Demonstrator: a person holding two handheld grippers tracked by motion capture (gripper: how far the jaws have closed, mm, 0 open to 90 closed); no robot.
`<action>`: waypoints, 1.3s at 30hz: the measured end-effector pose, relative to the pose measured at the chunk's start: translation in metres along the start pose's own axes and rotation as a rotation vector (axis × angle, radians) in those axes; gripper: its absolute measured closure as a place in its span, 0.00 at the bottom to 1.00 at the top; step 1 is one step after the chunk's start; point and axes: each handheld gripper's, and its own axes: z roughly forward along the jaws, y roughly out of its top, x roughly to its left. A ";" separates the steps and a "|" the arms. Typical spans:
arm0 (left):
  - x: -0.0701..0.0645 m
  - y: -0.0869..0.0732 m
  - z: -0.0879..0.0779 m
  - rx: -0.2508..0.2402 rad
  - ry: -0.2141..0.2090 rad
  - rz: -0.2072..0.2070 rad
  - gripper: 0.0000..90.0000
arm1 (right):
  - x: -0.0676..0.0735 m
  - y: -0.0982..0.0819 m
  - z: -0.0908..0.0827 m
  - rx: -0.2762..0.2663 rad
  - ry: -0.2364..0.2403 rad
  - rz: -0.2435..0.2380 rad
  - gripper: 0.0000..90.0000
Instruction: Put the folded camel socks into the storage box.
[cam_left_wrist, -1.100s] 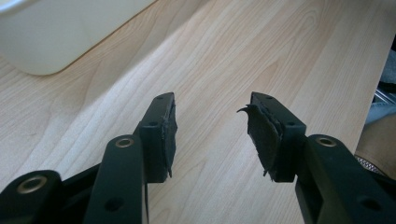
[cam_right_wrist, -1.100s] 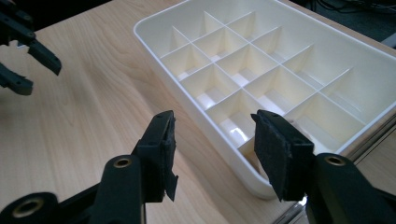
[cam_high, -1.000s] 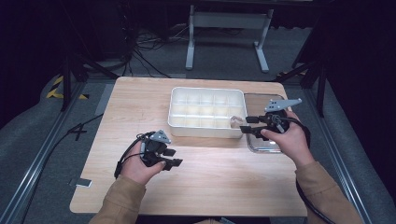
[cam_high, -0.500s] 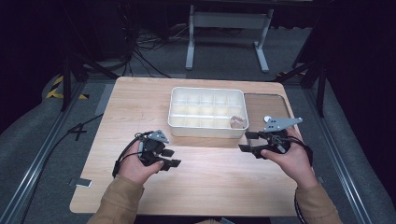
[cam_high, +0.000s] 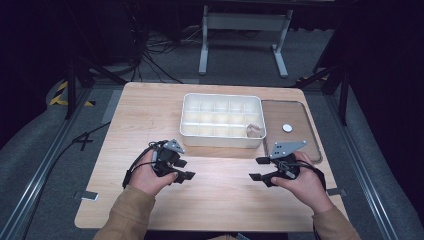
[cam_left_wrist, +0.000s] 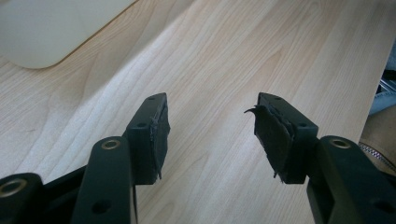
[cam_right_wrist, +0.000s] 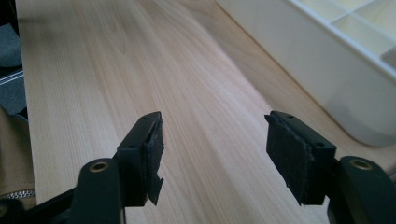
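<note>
Both grippers, left gripper (cam_high: 186, 169) and right gripper (cam_high: 256, 168), hover near the white tray (cam_high: 220, 141), jaws just opening, nothing between them. We see a pale item (cam_high: 255, 131), maybe plastic, in the tray's near-right compartment. Next we judge: fetch the white disc (cam_high: 287, 127) right of the tray.

the white compartment tray (cam_high: 221, 120) lies flat toward the far side of the wooden table (cam_high: 150, 115), right of its middle, long side running left to right. a grid of dividers splits it into small open cells, and a small pale, translucent piece (cam_high: 254, 131) sits in its near right corner cell. a small white round piece (cam_high: 287, 128) lies on the dark flat tray (cam_high: 300, 150) at the table's right edge, just beside the white tray.
</note>
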 end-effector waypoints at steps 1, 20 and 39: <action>0.000 0.000 0.000 0.003 -0.001 -0.002 0.51 | 0.000 -0.004 0.004 0.000 0.002 -0.002 0.41; -0.002 -0.002 0.016 0.034 0.000 0.027 0.48 | 0.013 -0.043 0.036 -0.070 0.000 -0.033 0.41; 0.006 -0.008 0.025 0.066 0.018 0.044 0.44 | 0.027 -0.055 0.055 -0.026 0.001 -0.090 0.39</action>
